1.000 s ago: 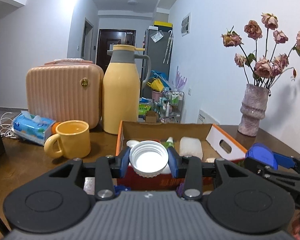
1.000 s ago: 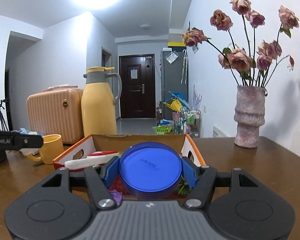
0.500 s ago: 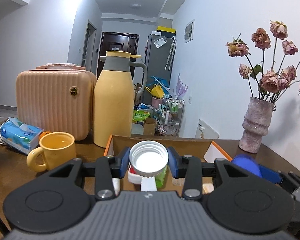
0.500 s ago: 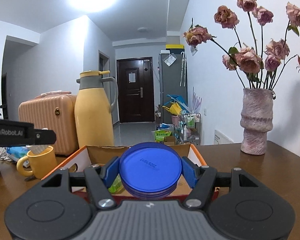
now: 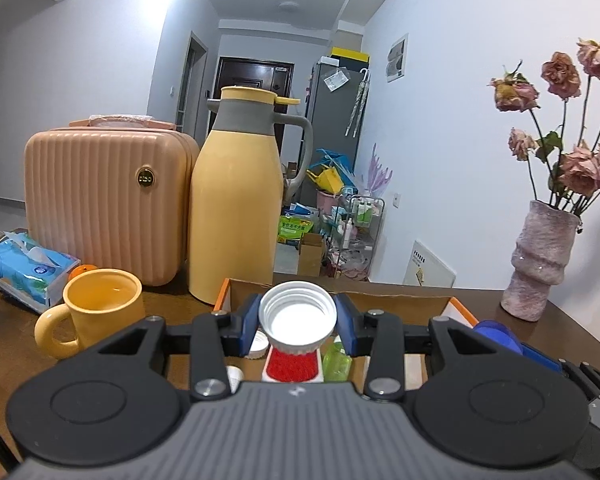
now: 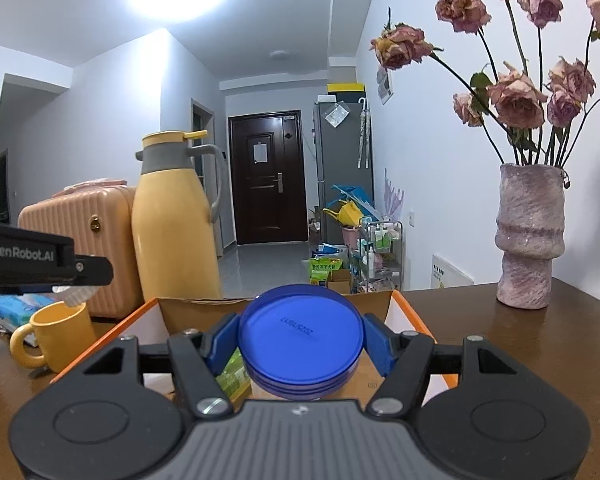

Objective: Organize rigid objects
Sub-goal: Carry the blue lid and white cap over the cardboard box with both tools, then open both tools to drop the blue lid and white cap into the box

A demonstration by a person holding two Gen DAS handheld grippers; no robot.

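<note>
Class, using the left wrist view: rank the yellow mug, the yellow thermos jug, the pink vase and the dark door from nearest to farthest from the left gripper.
1. Yellow mug, just left of the left gripper.
2. Yellow thermos jug, behind the mug, left of centre.
3. Pink vase, far right on the table; its gap from the jug is hard to call.
4. Dark door, down the hallway.

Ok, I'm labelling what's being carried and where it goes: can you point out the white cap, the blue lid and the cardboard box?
white cap (image 5: 298,316): left wrist view, on its hollow inside.
blue lid (image 6: 300,330): right wrist view, on its flat top.
cardboard box (image 6: 204,312): right wrist view, on its far wall.
</note>
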